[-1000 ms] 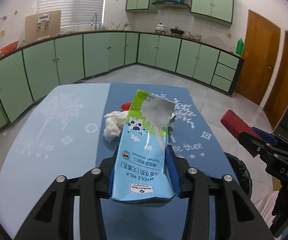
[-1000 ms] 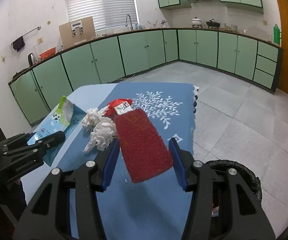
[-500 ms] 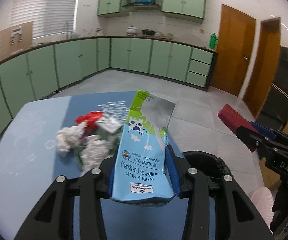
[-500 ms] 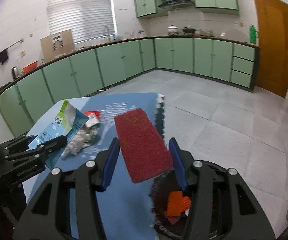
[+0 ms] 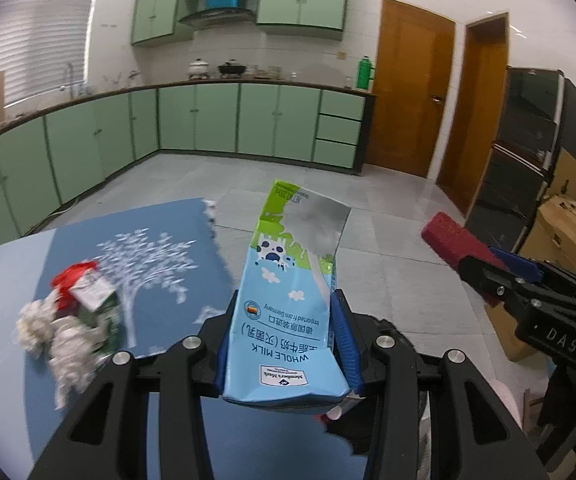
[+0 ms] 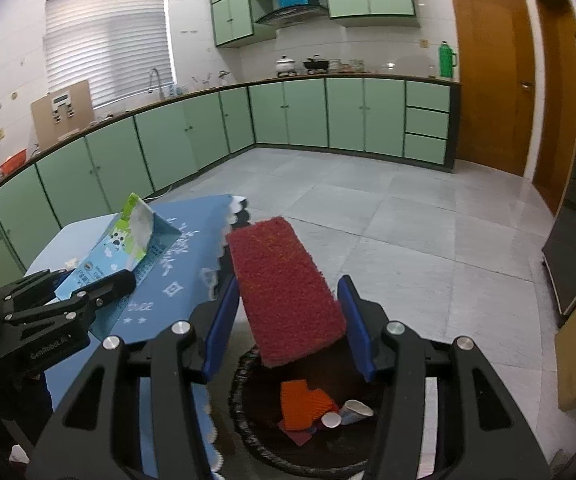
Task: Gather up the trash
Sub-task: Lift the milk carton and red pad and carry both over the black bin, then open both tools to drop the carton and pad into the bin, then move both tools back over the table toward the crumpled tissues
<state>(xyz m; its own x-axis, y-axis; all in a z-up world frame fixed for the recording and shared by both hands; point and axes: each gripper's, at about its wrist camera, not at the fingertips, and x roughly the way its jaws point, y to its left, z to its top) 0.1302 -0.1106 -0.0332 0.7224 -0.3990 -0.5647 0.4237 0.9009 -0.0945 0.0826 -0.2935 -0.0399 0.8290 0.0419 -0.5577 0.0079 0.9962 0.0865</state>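
I'm pinching the milk carton (image 5: 288,312) upright in the left gripper (image 5: 286,344) and the red pad (image 6: 284,292) in the right gripper (image 6: 288,324), jaws pressing its sides. I'm holding the pad above the bin (image 6: 248,420) beside the table (image 6: 176,292) so it drops in; tissues (image 5: 60,340) are lying on the table.

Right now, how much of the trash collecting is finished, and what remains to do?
Partly done. The black bin already holds orange scraps and a paper cup. In hand: the left gripper clamps a whole milk carton, and the right gripper holds a red sponge above the bin. Left on the table: crumpled tissues, a small green carton and a red scrap.
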